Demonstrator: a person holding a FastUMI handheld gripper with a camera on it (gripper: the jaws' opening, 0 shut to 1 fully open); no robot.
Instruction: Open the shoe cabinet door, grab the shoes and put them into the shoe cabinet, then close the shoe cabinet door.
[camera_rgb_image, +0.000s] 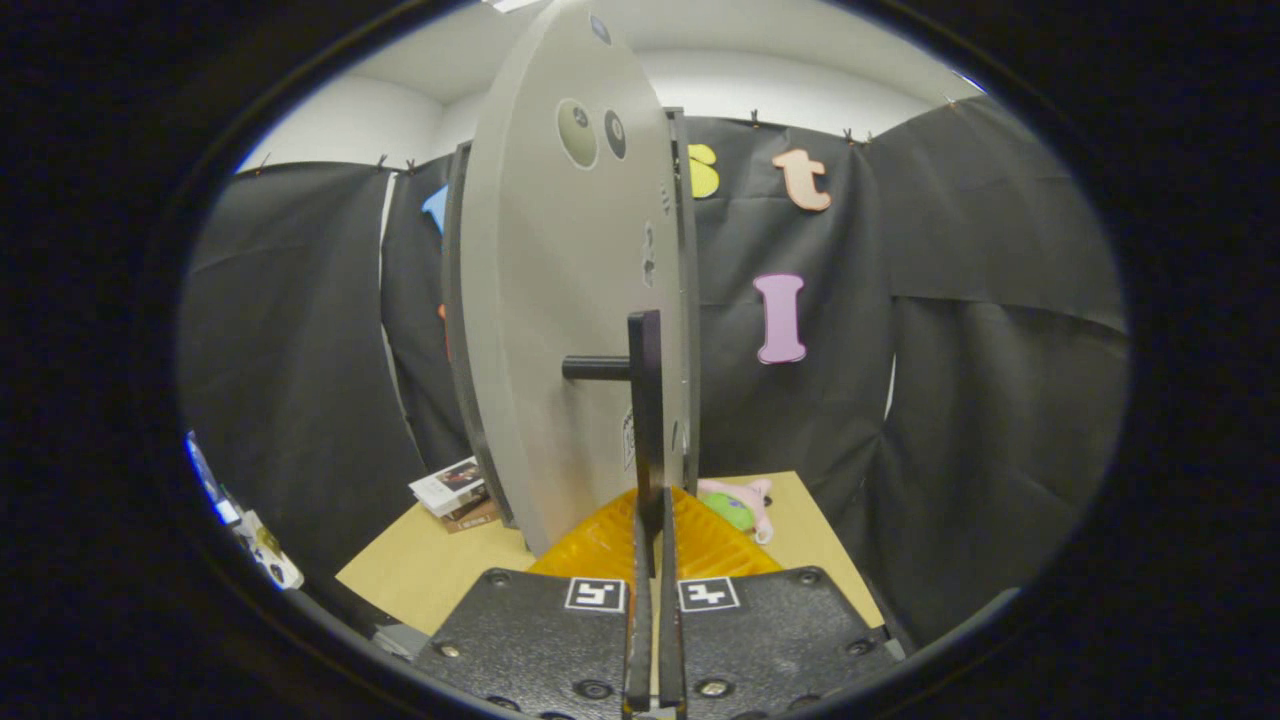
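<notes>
Gripper view, claw: the claw (652, 520) had its orange fingers (600, 545) pressed together on the black door handle (645, 400), clamped tight!

Door: the grey cabinet door (560, 330) stood nearly edge-on just ahead of the fingers, the cabinet (683, 300) behind it.

Shoes: a pink-and-green shoe (738, 505), I judged, lay on the counter (430, 560) just beyond the fingers.

Doing it well: keep the grip square and follow the hinge arc, I reckoned.

Edges and room: booklets (455, 492) sat near the door's swing; open counter lay beside them.
</notes>
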